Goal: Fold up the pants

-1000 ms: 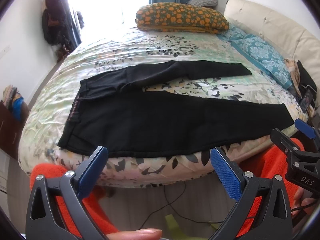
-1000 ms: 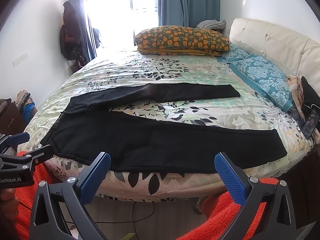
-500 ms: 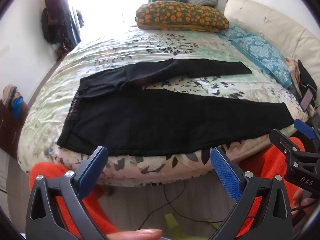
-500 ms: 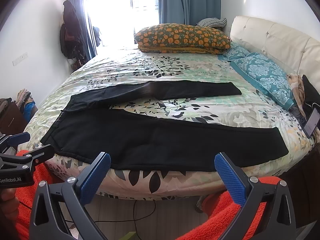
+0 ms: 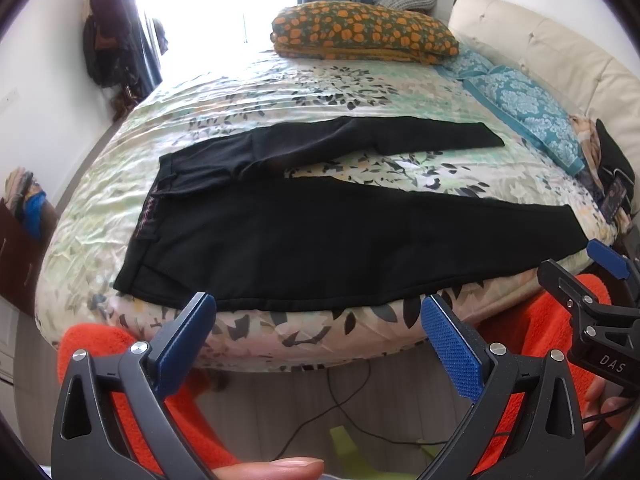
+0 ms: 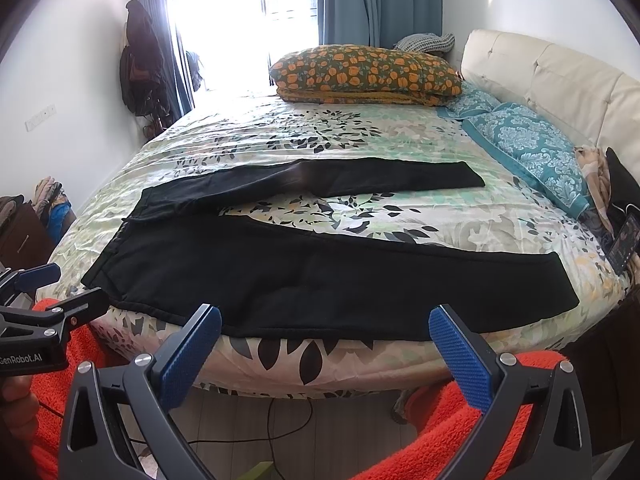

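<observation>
Black pants (image 5: 320, 236) spread flat along the bed's (image 5: 280, 344) near edge — unfolded.
Both grippers — left gripper (image 5: 318, 336), right gripper (image 6: 324, 340) — gape wide, empty, short of the bed; waistband detail indistinct.

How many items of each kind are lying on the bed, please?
Black pants: 1
Orange-flowered pillows: 1
Teal patterned pillows: 1
Grey knitted items (behind the flowered pillow, kind unclear): 1
Total: 4

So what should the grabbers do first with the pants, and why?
Probably reach forward to the near leg's edge. The black pants lie spread flat on the bed, legs apart, and both the left gripper and right gripper hang open, short of the cloth.
</observation>
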Action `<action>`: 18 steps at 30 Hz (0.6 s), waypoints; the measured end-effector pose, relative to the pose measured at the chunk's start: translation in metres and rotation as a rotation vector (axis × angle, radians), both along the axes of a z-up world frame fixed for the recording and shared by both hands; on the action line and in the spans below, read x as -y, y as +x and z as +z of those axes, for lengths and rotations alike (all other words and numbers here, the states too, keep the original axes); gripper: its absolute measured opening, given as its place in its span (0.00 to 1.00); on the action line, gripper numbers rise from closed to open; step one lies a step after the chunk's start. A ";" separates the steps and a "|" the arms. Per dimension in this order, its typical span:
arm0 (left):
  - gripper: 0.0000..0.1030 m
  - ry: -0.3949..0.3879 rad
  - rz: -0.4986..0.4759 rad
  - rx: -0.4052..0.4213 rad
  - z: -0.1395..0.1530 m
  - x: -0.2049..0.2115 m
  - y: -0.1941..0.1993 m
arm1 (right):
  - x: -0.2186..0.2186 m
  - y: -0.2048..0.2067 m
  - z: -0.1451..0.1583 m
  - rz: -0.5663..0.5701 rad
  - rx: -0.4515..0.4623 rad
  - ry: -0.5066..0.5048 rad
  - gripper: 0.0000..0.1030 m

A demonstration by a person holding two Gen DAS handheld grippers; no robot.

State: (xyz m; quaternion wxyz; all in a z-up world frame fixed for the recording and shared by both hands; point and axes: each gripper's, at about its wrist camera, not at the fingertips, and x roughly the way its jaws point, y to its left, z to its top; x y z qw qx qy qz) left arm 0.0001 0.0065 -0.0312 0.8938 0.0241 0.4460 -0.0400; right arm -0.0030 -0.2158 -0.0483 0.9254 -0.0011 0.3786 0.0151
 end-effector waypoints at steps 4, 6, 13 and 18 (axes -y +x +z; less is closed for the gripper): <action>0.99 0.000 0.000 0.000 0.000 0.000 0.000 | 0.000 0.000 0.000 0.000 0.000 0.000 1.00; 0.99 0.000 0.000 0.000 0.000 0.000 0.000 | 0.000 0.000 0.000 0.000 0.000 0.001 1.00; 0.99 0.000 0.001 -0.001 0.000 0.000 0.000 | -0.001 0.000 -0.001 -0.001 -0.001 0.002 1.00; 0.99 0.000 0.001 -0.001 0.000 0.000 0.000 | -0.001 0.000 -0.001 0.000 -0.001 0.002 1.00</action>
